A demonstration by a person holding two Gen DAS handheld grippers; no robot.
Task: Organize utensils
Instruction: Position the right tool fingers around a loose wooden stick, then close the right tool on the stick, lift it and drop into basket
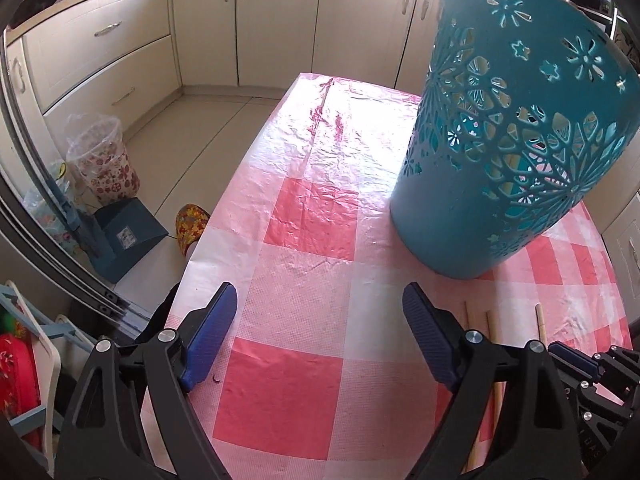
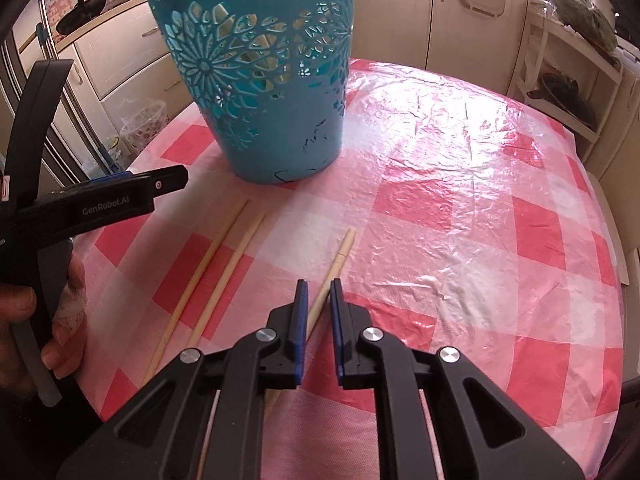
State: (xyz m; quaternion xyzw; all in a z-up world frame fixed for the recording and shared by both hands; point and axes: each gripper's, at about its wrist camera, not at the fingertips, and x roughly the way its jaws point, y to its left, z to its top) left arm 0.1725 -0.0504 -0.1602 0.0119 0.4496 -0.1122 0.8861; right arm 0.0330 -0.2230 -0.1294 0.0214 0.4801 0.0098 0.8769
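Observation:
A teal cut-out plastic basket [image 1: 460, 216] [image 2: 276, 132] stands upright on the pink checked tablecloth [image 2: 460, 208], with pale sticks showing through its holes. Two wooden chopsticks [image 2: 208, 268] lie loose side by side in front of it. A third chopstick [image 2: 340, 256] runs slantwise between the pads of my right gripper [image 2: 319, 282], which is shut on it low over the cloth. My left gripper [image 1: 320, 292] stands open over bare cloth left of the basket, nothing between its fingers. A hand holds it in the right wrist view. Chopstick tips [image 1: 490, 324] show beside its right finger.
The table's left edge [image 1: 208, 232] drops to a tiled floor with a patterned bin [image 1: 104, 160], a blue box [image 1: 128, 236] and a slipper [image 1: 190, 224]. Cream cabinets [image 1: 272, 20] ring the room. A white shelf rack [image 2: 568, 92] stands beyond the table's far right.

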